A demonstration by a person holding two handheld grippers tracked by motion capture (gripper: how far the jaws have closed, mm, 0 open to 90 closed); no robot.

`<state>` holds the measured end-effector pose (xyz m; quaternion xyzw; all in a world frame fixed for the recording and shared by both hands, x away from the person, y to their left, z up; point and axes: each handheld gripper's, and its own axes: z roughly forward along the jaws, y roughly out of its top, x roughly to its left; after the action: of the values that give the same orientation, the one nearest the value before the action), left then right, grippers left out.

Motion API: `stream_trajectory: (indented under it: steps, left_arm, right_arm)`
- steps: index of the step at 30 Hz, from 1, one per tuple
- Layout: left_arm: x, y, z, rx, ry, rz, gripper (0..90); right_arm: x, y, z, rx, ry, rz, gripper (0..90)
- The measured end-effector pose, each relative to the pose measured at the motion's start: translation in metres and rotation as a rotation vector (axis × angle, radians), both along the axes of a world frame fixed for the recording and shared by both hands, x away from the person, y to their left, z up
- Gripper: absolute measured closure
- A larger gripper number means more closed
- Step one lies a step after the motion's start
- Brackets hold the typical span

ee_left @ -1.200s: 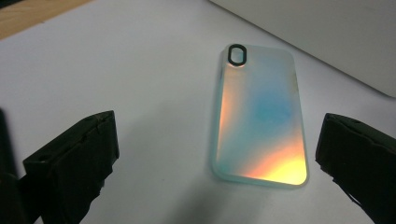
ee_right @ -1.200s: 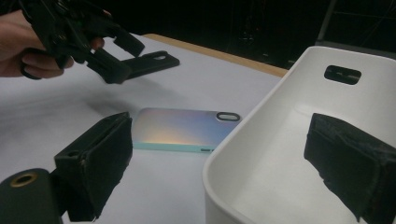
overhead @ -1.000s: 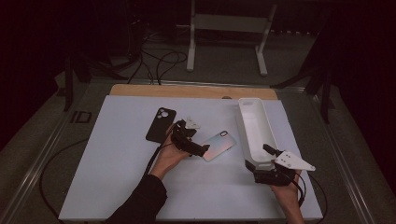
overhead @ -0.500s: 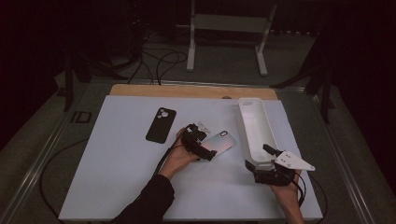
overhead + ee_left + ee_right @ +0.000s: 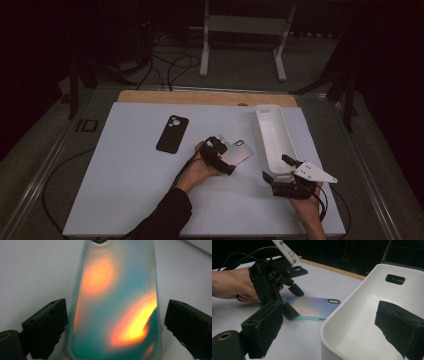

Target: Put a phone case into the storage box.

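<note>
Left gripper (image 5: 226,159) straddles iridescent glossy phone case (image 5: 116,302), jaws apart, ungripped.
Right gripper (image 5: 332,340) open astride white plastic bin's (image 5: 372,322) near wall, likely steadying.

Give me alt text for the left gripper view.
An iridescent phone case, teal with orange glows, lies flat on a white table between the left gripper's open black jaws, which stand either side without touching it.
</note>
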<state>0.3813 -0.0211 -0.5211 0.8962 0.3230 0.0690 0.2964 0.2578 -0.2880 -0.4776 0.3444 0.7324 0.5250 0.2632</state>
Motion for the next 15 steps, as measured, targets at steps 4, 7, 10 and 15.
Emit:
stream_trajectory:
  steps: [4,7,10,15]
  left_arm:
    - [-0.0027,-0.0022,0.0002,0.041,-0.022,-0.008,10.7]
    - [-0.0038,-0.0021,0.0018,0.047,-0.021,-0.015,14.2]
    - [-0.0041,-0.0020,0.0025,0.052,-0.019,-0.018,16.1]
    - [-0.0044,-0.0018,0.0029,0.053,-0.021,-0.019,16.9]
  right_arm:
    - [-0.0001,0.0002,0.0001,-0.001,0.001,-0.001,7.8]
    - [-0.0002,0.0002,0.0001,0.000,0.001,-0.001,7.8]
    - [-0.0002,0.0001,0.0000,-0.001,0.000,-0.002,7.8]
    - [-0.0002,-0.0002,0.0000,0.000,0.000,-0.002,7.8]
